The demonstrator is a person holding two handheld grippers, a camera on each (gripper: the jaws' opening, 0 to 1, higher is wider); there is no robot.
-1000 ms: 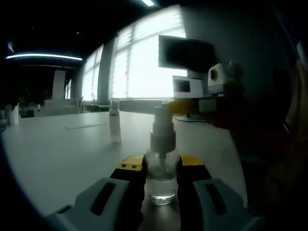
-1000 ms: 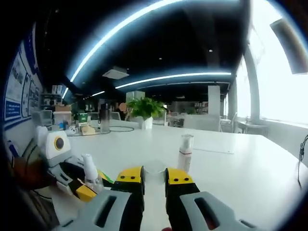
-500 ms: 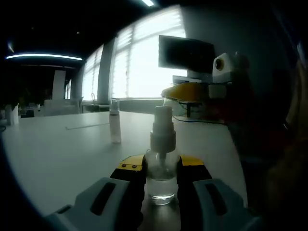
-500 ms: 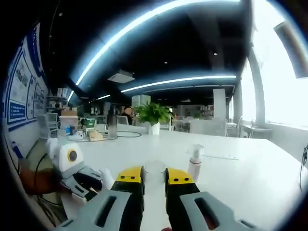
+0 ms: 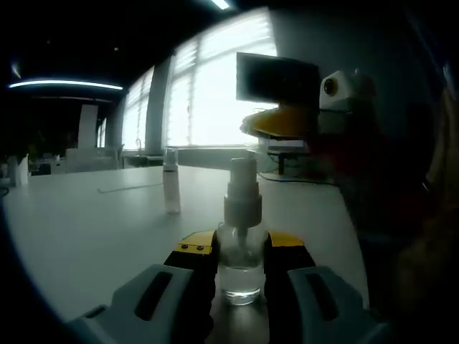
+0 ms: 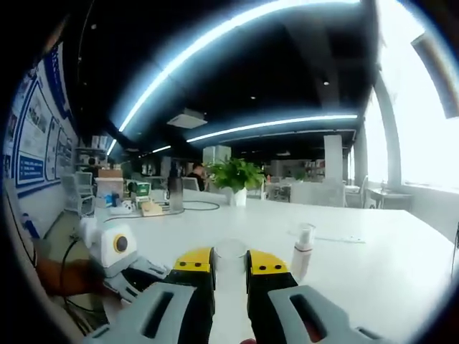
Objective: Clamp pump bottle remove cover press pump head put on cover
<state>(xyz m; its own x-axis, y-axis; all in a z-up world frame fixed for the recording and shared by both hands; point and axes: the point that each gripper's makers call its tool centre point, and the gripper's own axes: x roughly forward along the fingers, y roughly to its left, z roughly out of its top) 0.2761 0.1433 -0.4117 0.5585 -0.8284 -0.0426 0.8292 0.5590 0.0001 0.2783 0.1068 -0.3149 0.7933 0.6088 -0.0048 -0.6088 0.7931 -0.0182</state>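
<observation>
A clear pump bottle [image 5: 239, 276] with a white pump head [image 5: 242, 188] stands upright on the white table [image 5: 93, 236]. My left gripper [image 5: 240, 249] is shut on its glass body. Up and to the right of the pump head hovers my right gripper [image 5: 264, 126], well above it. In the right gripper view, my right gripper [image 6: 229, 264] is shut on a small clear cover [image 6: 229, 249] held between its yellow tips. The left gripper [image 6: 122, 259] shows low at the left of that view.
A second slim clear bottle [image 5: 171, 188] [image 6: 303, 251] stands alone further out on the table. A dark monitor [image 5: 278, 80] and bright windows are behind. Desks, a potted plant [image 6: 235, 179] and office clutter lie far off. A person's arm [image 5: 401, 236] is at the right.
My right gripper has risen above the pump head, carrying the clear cover, so its view has tilted upward. The left gripper and the bottle have stayed still.
</observation>
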